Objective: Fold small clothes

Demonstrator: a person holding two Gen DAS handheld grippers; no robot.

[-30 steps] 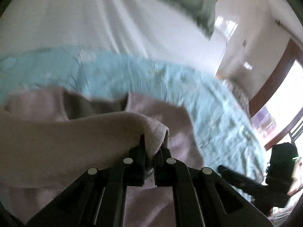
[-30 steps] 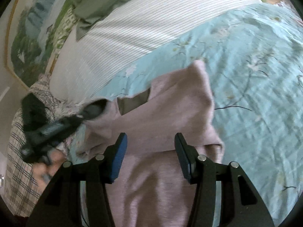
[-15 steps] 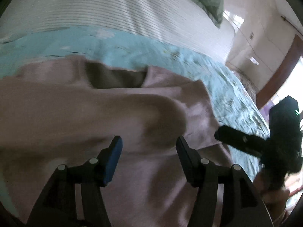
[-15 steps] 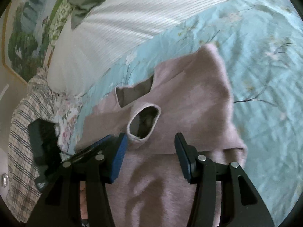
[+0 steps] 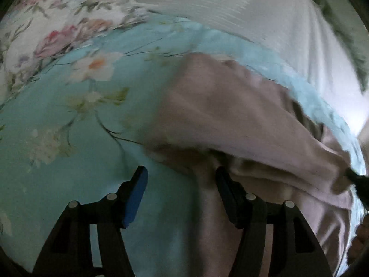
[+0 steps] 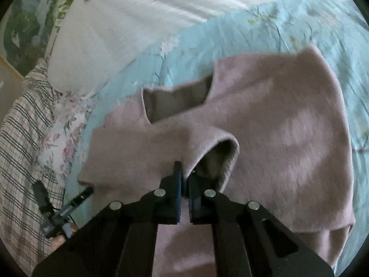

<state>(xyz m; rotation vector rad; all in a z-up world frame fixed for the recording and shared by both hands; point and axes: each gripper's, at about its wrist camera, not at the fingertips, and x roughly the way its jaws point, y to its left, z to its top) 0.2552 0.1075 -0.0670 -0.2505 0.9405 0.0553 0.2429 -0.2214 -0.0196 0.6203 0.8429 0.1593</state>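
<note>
Pillow (image 6: 129,23) and plaid cloth (image 6: 18,152) flank pink sweater (image 6: 276,138) on bedspread (image 6: 288,25).

Bed cover (image 6: 288,23): light blue with flower print, spread under and ahead of the gripper.
Pillow (image 6: 138,23): white, ribbed, beyond the cover.
Checked cloth (image 6: 20,138): far left.
Wall picture (image 6: 20,30): green, upper left.
Light: dim, soft patches.

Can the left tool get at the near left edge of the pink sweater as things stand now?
Probably yes. The left tool is open, empty and right at the pink sweater edge on the blue floral bedspread; nothing lies between.
</note>
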